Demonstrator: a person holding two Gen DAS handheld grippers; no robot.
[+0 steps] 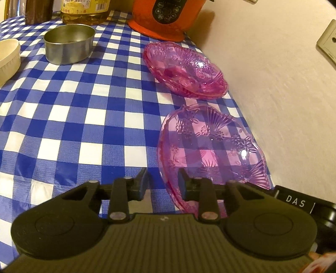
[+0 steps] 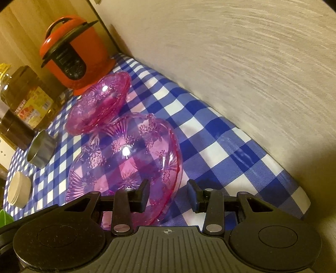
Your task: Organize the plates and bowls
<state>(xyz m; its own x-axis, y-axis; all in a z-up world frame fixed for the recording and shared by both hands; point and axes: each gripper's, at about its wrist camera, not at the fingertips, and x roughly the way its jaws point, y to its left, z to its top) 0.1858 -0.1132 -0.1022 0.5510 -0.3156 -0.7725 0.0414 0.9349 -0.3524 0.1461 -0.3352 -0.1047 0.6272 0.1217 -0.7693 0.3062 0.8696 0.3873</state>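
Your left gripper (image 1: 162,181): fingers spread, near pink dish (image 1: 210,147) rim sits between them, not pinched. Right gripper (image 2: 168,194): fingers spread too, same dish's rim between them. Far pink stack (image 1: 184,69) lies ahead, beyond fingertips.

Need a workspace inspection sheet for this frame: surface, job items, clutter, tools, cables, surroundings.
Surface: blue-and-white checked tablecloth, flat, running along a wall.
Job's things: near pink glass bowl alone by the wall; far pink bowls, apparently two nested; steel bowl; cream dish at the left edge.
Clutter: orange cooker, oil bottle, dark jar.
Grippers: left tool open, the near bowl's rim between its fingers; right tool open at the same bowl's opposite rim.
Cables: nothing seen.
Surroundings: textured beige wall; wall socket.
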